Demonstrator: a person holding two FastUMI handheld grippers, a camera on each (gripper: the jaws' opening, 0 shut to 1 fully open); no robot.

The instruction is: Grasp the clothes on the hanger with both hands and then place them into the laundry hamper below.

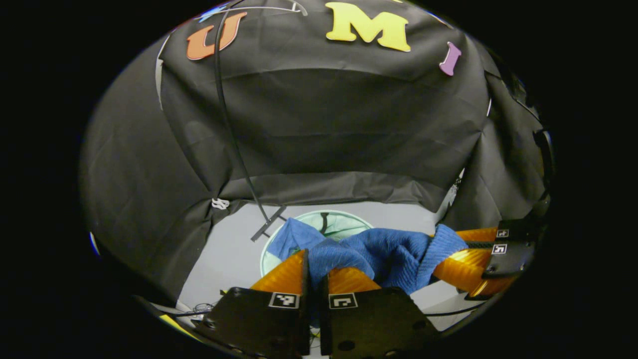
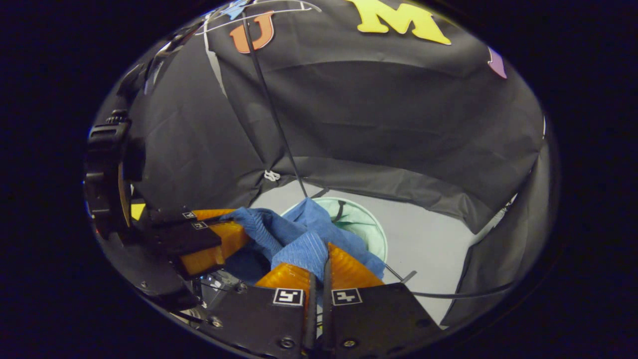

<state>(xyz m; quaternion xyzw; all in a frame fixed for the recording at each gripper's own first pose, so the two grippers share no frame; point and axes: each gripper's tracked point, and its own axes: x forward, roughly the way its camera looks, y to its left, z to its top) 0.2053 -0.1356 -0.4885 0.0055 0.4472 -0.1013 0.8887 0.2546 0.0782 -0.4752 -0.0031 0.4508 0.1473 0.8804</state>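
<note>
At the bottom centre of the left gripper view, the left gripper is clenched on a fold of the blue knitted garment. The right gripper clamps the same cloth at centre right. In the right gripper view, the right gripper pinches the garment at bottom centre, with the left gripper at left. Beyond the cloth stands the round pale-green mesh laundry hamper on the grey floor. A thin black pole rises towards the upper left.

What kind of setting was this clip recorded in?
Most likely a staged recording booth, not a real laundry room: black cloth hangs as walls, the floor is plain grey, and a pale green hamper stands below the blue garment held in both tongs.
</note>
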